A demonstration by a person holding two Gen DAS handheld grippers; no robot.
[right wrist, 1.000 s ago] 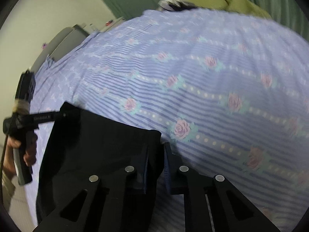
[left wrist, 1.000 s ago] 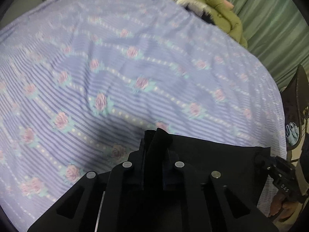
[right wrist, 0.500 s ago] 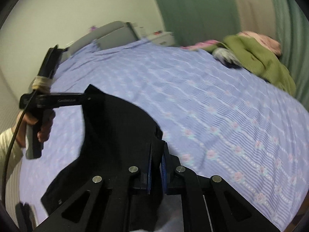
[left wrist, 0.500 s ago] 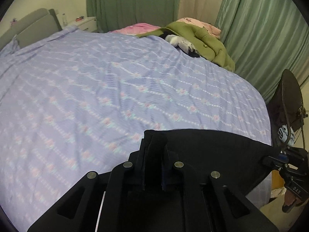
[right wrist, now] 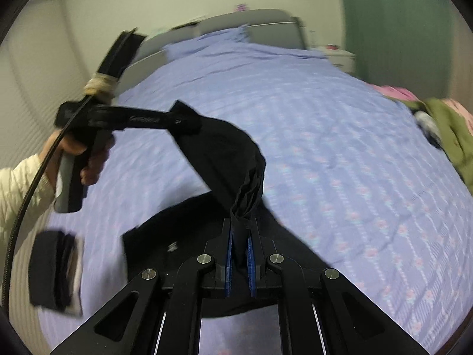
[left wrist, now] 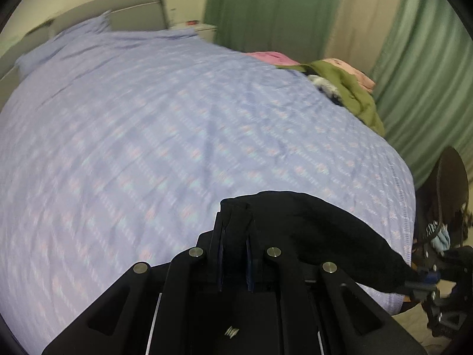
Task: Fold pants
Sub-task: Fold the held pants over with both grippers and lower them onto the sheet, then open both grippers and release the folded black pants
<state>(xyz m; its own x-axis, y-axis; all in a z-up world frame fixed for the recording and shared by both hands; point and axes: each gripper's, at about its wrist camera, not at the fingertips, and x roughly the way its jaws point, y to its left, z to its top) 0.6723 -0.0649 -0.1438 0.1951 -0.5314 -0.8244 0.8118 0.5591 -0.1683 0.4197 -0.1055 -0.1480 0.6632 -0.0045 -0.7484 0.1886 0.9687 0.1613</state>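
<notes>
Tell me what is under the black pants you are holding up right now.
Under the black pants, held up by the left claw and right claw, lies the purple floral bedspread. Their lower part rests on it. The sheet beneath that fabric is hidden.

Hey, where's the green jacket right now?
The green jacket lies at the bed's far right edge in the left wrist view, beside pink clothes and in front of the green curtain.

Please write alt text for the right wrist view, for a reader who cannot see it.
The right gripper and the left gripper each clamp the black pants, lifted over a lilac flowered bedspread. A folded dark stack lies lower left.
</notes>
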